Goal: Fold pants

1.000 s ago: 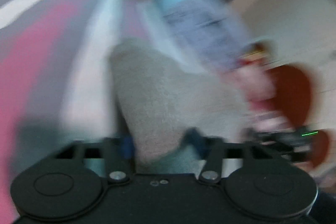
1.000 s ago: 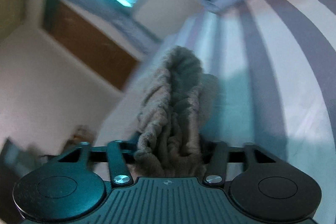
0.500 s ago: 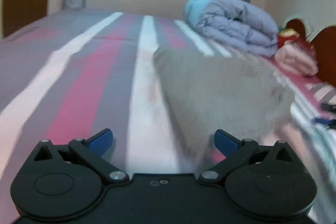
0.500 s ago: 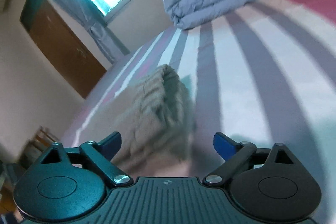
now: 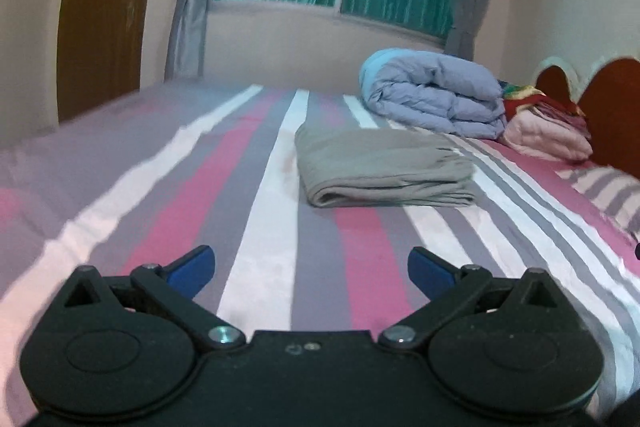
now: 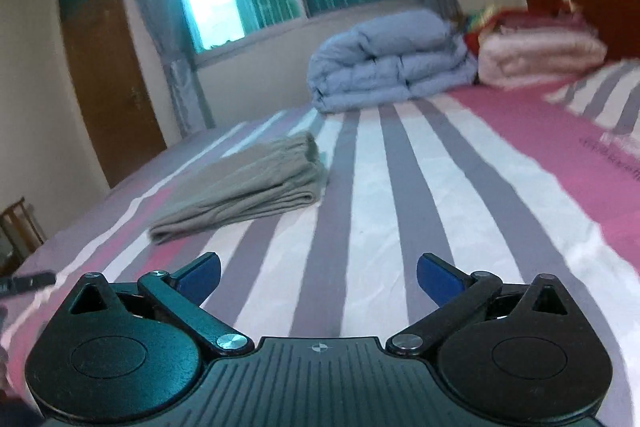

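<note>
Inspection finding: the grey pants [image 5: 384,167] lie folded into a compact, layered rectangle on the striped bed [image 5: 256,235], at about 12 o'clock from the left claw [image 5: 311,267] and about 10 o'clock from the right claw [image 6: 319,277]. The stack rests flat with its folded edge toward the cameras, which suggests it was set down as a finished bundle; the folding appears complete.

Both claws are released. Their jaws have just been opening and now stand wide, with only bare sheet between the blue pads [image 5: 192,265]. Neither touches the pants; both sit well apart from them, presumably drawn clear so the stack is not disturbed.

No containers are in view. Stored goods are stacked loose instead: a folded blue duvet [image 5: 436,93] beyond the pants, toward 1 o'clock, and folded pink bedding [image 5: 548,137] just beside it, by the headboard [image 5: 612,107].
</note>
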A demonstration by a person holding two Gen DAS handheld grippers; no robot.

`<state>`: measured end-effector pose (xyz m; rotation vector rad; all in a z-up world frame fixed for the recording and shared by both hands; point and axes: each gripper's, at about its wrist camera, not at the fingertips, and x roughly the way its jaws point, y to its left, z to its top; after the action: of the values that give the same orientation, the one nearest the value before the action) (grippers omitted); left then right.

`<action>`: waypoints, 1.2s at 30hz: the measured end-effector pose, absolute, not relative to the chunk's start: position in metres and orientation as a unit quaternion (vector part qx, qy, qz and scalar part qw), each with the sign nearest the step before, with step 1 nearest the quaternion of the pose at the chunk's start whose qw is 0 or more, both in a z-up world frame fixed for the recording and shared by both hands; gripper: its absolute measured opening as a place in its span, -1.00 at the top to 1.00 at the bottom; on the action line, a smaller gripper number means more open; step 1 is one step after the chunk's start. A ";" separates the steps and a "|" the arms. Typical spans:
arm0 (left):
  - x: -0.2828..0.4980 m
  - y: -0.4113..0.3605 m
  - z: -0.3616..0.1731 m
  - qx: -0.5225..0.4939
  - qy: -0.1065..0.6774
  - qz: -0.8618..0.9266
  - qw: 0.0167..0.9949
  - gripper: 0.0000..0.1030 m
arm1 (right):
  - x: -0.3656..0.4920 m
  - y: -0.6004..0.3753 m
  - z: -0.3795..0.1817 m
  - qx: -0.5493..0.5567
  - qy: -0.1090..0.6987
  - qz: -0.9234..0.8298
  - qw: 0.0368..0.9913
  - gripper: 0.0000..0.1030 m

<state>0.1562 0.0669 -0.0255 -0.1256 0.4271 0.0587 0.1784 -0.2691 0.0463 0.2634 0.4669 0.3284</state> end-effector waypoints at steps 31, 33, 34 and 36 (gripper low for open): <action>0.049 -0.009 -0.032 -0.063 0.149 -0.028 0.986 -0.87 | 0.036 -0.199 0.059 0.042 0.159 0.175 0.971 -1.00; 0.048 -0.011 -0.032 -0.055 0.147 -0.031 0.987 -0.87 | 0.036 -0.198 0.058 0.039 0.162 0.176 0.970 -1.00; 0.047 -0.011 -0.032 -0.055 0.146 -0.031 0.987 -0.87 | 0.036 -0.199 0.057 0.038 0.164 0.177 0.970 -1.00; 0.046 -0.011 -0.033 -0.055 0.147 -0.030 0.987 -0.87 | 0.036 -0.199 0.056 0.039 0.165 0.176 0.970 -1.00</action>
<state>0.0460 -0.0110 -0.0327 -0.1109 0.2944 -0.0600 0.0358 -0.1992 0.0563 0.0789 0.3326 0.3564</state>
